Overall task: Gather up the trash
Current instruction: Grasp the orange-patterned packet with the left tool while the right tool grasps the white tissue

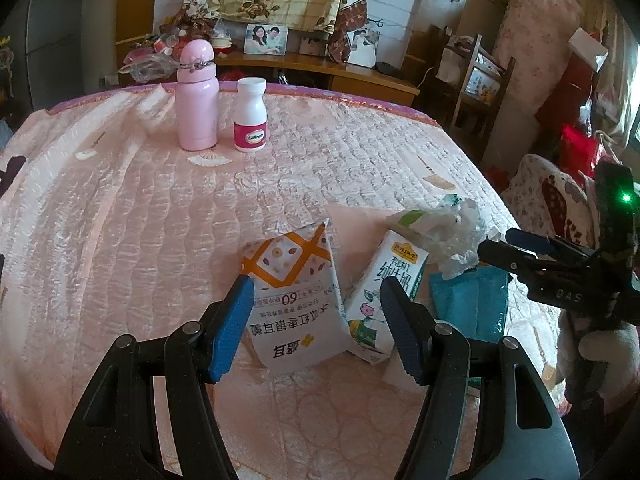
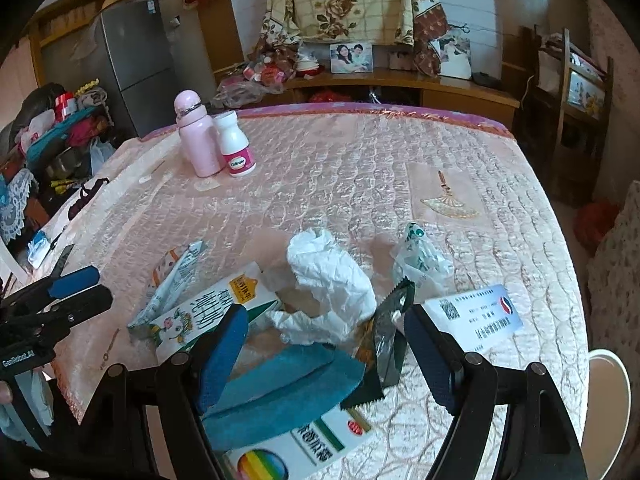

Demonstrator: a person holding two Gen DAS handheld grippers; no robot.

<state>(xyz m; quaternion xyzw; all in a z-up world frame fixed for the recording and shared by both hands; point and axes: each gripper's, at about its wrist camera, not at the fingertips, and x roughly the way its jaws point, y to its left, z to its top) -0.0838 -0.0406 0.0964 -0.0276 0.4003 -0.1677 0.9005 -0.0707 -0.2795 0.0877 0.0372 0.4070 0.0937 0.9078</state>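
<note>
teal cloth (image 2: 280, 384) half-hidden by fingers (image 2: 222, 354)

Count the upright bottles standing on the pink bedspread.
2, side by side at the far end: the pink metal flask with domed lid, and the white plastic pill bottle on its right. None seems hidden.
</note>
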